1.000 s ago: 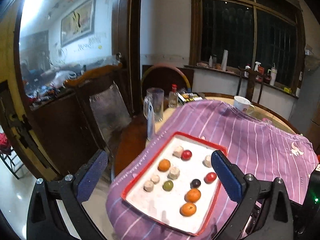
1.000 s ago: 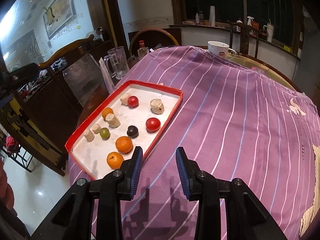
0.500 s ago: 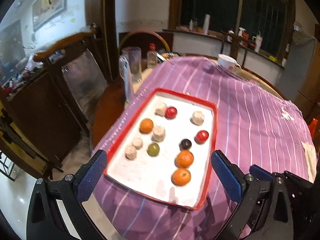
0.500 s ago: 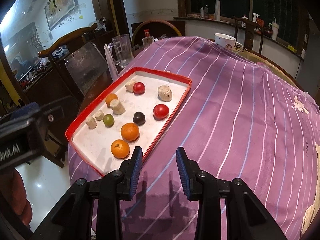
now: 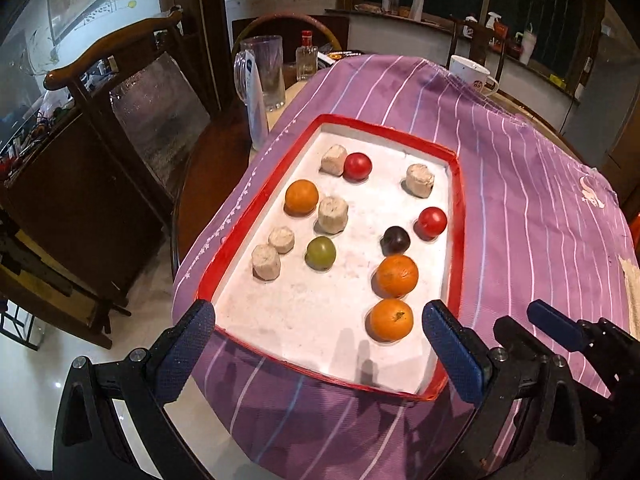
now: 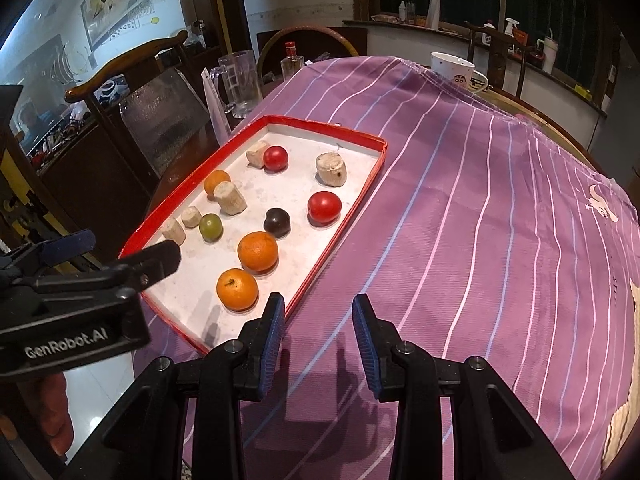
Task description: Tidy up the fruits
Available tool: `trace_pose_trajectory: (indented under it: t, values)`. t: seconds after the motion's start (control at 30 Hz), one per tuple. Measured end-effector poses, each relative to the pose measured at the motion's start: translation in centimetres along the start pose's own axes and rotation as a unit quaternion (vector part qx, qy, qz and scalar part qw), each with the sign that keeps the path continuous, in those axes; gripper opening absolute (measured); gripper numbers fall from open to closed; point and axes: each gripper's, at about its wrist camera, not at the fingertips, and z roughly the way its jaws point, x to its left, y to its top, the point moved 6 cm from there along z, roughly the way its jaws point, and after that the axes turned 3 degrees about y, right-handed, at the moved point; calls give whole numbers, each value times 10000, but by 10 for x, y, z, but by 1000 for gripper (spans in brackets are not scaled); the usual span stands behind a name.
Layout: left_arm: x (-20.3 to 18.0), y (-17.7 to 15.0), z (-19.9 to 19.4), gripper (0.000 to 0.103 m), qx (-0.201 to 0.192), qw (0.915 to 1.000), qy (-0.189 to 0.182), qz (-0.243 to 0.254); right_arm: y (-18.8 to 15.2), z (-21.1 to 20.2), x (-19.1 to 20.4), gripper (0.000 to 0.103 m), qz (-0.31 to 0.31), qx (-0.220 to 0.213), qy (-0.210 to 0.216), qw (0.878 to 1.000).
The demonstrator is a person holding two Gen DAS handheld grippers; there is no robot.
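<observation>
Closing in on red tray point(image 5: 457, 184) over past second: left gripper point(image 5: 318, 342) now low over near rim, jaws spread wide, empty. Right gripper point(image 6: 318, 336) beside tray above purple cloth point(image 6: 480, 220), gap moderate, empty. Fruit mixed in tray among pale cork-like chunks: nearest orange point(image 5: 391, 319), second orange point(image 5: 397, 275), dark plum point(image 5: 395, 239). Judgement: approach suggests pick near; sorting stage unclear.

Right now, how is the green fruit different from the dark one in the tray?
The green fruit is pale and yellowish; the dark fruit is almost black. The green fruit sits mid-tray beside the beige chunks; the dark fruit sits nearer the right rim, between a red fruit and an orange. Both are small, round, and lie loose in the red tray.
</observation>
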Motion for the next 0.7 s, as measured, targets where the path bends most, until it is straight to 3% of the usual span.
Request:
trace_pose_trajectory:
  t: [0.3, 0.7]
  values:
    - [10, 3, 12, 103, 164, 9997, 24, -172, 1, 8, 3, 39, -30, 93, -28, 9999]
    - [4, 2, 17, 103, 179, 9998, 122, -6, -3, 20, 2, 39, 14, 306, 17, 9995]
